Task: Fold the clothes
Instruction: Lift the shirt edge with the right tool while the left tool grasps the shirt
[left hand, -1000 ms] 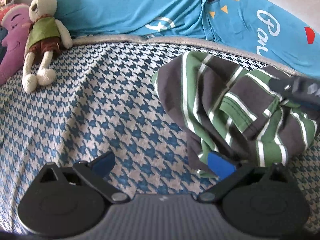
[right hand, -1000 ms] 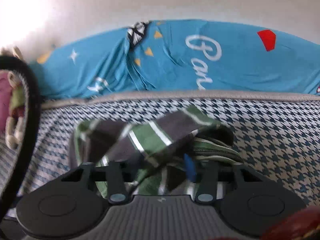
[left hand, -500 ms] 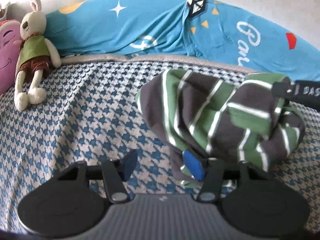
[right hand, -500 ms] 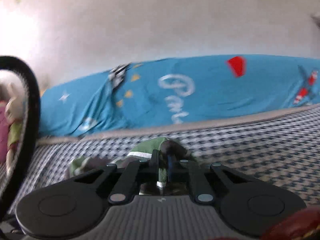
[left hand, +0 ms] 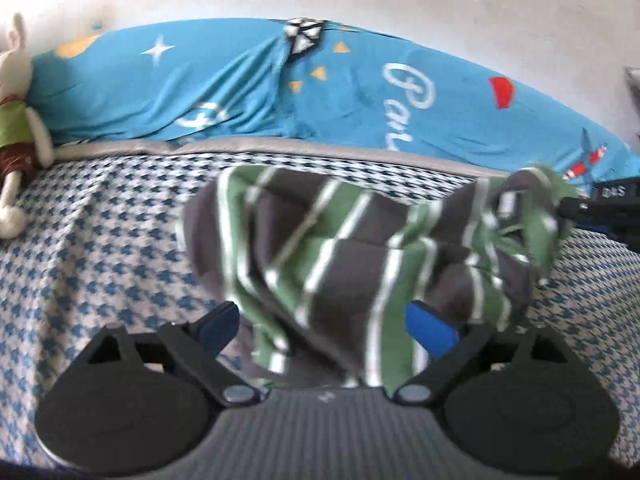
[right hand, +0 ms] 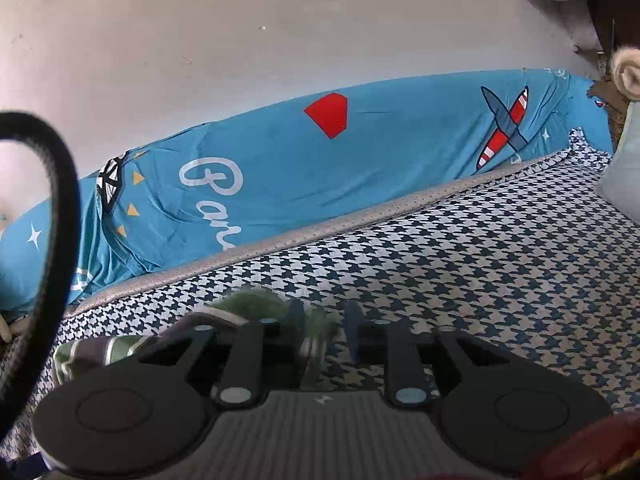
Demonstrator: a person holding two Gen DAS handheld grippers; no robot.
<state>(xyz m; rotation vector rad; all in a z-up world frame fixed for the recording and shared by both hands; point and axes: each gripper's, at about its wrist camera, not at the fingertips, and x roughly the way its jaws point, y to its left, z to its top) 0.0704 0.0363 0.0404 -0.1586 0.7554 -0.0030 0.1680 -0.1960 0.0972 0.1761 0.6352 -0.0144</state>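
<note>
A green, grey and white striped garment [left hand: 344, 264] is seen bunched on the houndstooth bedcover [left hand: 100, 256], in front of the long blue bolster [left hand: 248, 92] that runs along the wall. One bunched end of the garment is raised toward the right, where it is met by the right gripper [left hand: 576, 210]; the letters "DAS" can be read on that gripper's black body. The left gripper [left hand: 326, 322] is held with its blue-padded fingers [left hand: 430, 330] spread wide, and the near folds of the garment hang between them without being pinched.

In the right wrist view, the right gripper [right hand: 324, 330] is shown with a narrow gap between its fingers; green cloth [right hand: 256, 304] lies at the left finger, but whether it is clamped cannot be told. White script beginning "Par" is printed on the bolster, beside a red shape and a red-striped aeroplane. A stuffed rabbit [left hand: 16, 128] in a green vest lies at the bolster's left end.
</note>
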